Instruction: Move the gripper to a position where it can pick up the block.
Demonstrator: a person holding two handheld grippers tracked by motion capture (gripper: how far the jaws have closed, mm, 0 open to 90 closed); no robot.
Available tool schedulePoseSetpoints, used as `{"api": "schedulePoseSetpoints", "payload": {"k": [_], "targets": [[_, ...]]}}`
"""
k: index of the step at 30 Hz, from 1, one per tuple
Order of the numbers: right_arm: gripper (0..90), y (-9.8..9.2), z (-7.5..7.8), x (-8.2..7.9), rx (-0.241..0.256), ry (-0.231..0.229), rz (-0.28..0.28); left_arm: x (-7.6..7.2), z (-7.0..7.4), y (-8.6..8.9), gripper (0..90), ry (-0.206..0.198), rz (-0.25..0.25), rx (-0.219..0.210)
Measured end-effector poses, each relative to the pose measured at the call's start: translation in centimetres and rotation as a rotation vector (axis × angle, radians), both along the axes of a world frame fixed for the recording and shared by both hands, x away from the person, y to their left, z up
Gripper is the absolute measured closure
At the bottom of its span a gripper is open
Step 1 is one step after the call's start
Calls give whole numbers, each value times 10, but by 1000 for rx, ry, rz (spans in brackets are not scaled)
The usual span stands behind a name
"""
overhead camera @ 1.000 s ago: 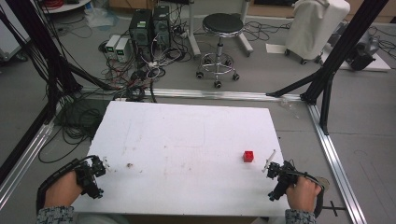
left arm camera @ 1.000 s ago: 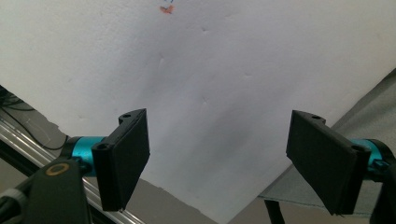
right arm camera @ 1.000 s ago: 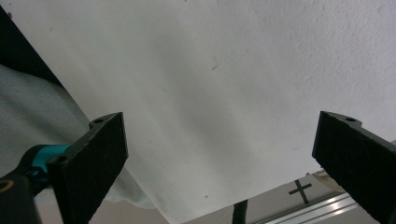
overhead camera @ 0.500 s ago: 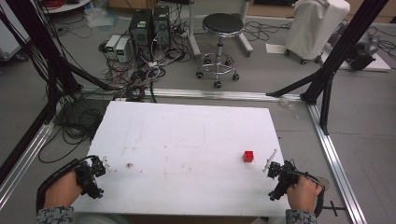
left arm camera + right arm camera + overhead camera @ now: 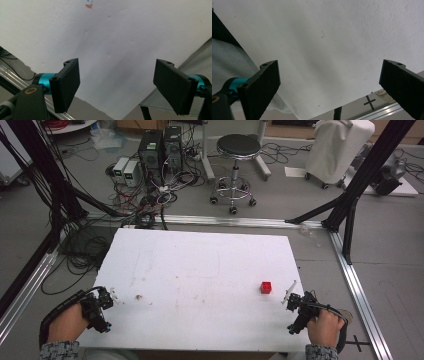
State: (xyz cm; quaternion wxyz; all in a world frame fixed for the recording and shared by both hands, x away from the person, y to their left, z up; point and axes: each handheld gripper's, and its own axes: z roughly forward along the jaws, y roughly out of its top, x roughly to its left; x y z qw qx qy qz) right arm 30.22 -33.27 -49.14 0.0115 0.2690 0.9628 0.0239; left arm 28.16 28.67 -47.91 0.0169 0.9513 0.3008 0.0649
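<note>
Lower right of high view: red block (image 5: 266, 287) sits on white table (image 5: 200, 270), up and left of right tongs (image 5: 295, 312), near them. Block looks square, no long side. Left tongs (image 5: 100, 307) at lower left, well apart from block. Right hand (image 5: 325, 325) nearer, likely one to reach. Both tongs wide, holding nothing. Same as earlier frame: nothing moved.

I see even, bright overhead light on the matte white rectangular tabletop (image 5: 200, 270), without glare. Soft grey shadows fall at centre frame in both gripper views, which look slightly soft.
</note>
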Motion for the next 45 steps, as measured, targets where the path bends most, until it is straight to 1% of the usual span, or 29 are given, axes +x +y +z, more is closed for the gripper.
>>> {"api": "schedulePoseSetpoints", "payload": {"k": [3,4,6,7,8,9,12,14,15,16,17,21,22,24,26,27,28,31,33,35,36,37,38,39,40,41,43,44,45], "targets": [[26,1,-1,0,-3,4,2,0,0,0,217,-4,-2,-2],[26,1,-1,0,-5,2,13,0,1,0,217,-7,0,-4],[26,2,-1,0,-3,3,6,0,1,1,217,-13,5,-5],[26,2,-2,1,-7,0,14,0,1,2,217,-9,6,-7],[26,3,-2,1,-10,-3,14,-1,1,2,217,-14,10,-9],[26,3,-2,3,-9,5,25,0,2,3,218,-11,4,-6],[26,2,-1,6,-10,8,26,-1,3,4,217,-11,7,-9],[26,0,2,11,-4,19,37,-1,3,4,217,-13,11,-11],[26,0,2,11,-4,19,37,-1,3,5,217,-16,11,-13],[26,-1,4,13,-6,13,42,-1,2,5,217,-16,12,-14],[26,-4,7,17,-4,16,46,-1,2,5,217,-11,14,-16],[26,-8,14,24,-9,11,64,-1,1,6,217,-12,14,-15],[26,-11,17,29,-9,12,81,0,1,6,217,-14,12,-14],[26,-13,19,32,-5,14,88,0,1,6,217,-14,12,-16],[26,-17,26,40,-3,7,122,0,1,5,218,-14,12,-15],[26,-17,26,40,-3,7,122,0,1,5,218,-10,12,-16],[26,-18,31,45,-4,5,149,0,1,5,217,-7,11,-16],[26,-19,38,53,-25,-5,185,0,0,3,217,-8,9,-15],[26,-19,40,55,-31,-7,191,0,0,3,218,-8,9,-19],[26,-19,45,60,-39,-13,218,0,-1,2,217,-10,12,-23],[26,-18,47,62,-43,-10,223,0,-1,2,217,-12,13,-23],[26,-17,51,67,-51,-7,244,0,-1,3,217,-6,9,-20],[26,-17,51,67,-51,-7,244,0,-1,3,217,-6,9,-20],[26,-16,54,72,-66,-10,275,0,-1,3,217,-10,9,-20],[26,-16,54,72,-66,-10,275,0,-1,3,217,-7,9,-20],[26,-13,57,77,-69,-11,290,0,-1,3,217,-5,10,-21],[26,-12,59,79,-65,-13,300,0,-2,3,217,-9,11,-20],[26,-8,62,84,-61,-18,317,1,-2,3,218,-10,9,-19],[26,-8,62,84,-61,-18,317,1,-2,3,218,-11,7,-17]]}}
